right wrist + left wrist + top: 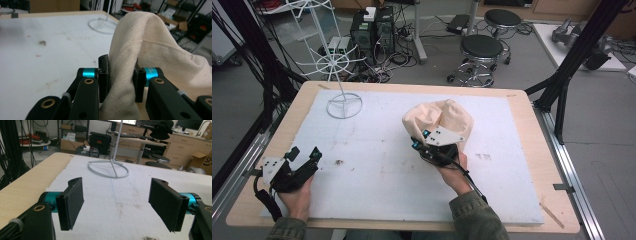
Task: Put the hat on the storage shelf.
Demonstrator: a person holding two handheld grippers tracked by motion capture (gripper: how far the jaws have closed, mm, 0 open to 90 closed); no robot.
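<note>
right gripper sits just right of the middle of the white foam mat in the high view, with its jaws clamped onto a fold of the cream cloth hat. in the right gripper view you can see the cloth pinched tight between the two black pads, the fabric bunching up above them and spilling off toward 3 o'clock. so that one is squeezed down on the cloth, no gap left besides the fabric itself.

the hat is bunched in a lump at about 12 to 1 o'clock from the right gripper, roughly centre of the mat, a bit toward the far edge.

left gripper is way over at 8 o'clock on the mat near the front left corner, well apart from the hat. its jaws stand wide apart with nothing between them, just bare mat showing through in the left gripper view.

the white wire stand has its ring base on the mat at around 11 o'clock, far left corner, well apart from both grippers. the mat lies on a wooden table.
</note>
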